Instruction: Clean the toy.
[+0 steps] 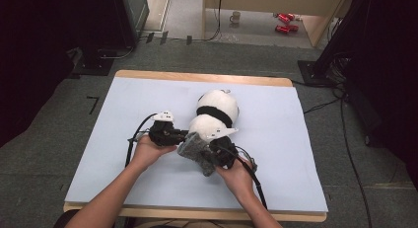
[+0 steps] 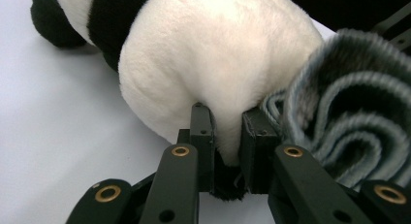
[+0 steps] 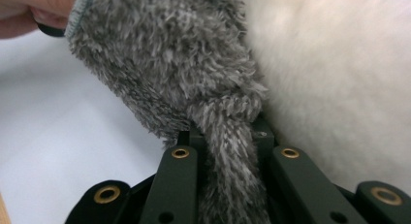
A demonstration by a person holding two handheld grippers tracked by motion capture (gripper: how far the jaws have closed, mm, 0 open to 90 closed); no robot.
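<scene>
A black-and-white plush panda (image 1: 213, 115) lies on the white table cover (image 1: 123, 119), its head toward the far edge. A grey fuzzy cloth (image 1: 196, 152) is bunched at its lower end. My left gripper (image 1: 183, 135) comes in from the left and is shut on a fold of the panda's white fur (image 2: 213, 73); the left gripper (image 2: 227, 118) has the plush pinched between its jaws, with the grey cloth (image 2: 349, 117) just right of them. My right gripper (image 1: 217, 148) is shut on the grey cloth (image 3: 194, 73), a strand of which runs down between the jaws of the right gripper (image 3: 227, 129), beside the panda's white fur (image 3: 339, 73).
The wooden table edge (image 1: 197, 77) borders the cover. On the floor beyond stand a mug (image 1: 235, 17) and red cans (image 1: 285, 21). Black stands and cables (image 1: 345, 119) flank the table on the right.
</scene>
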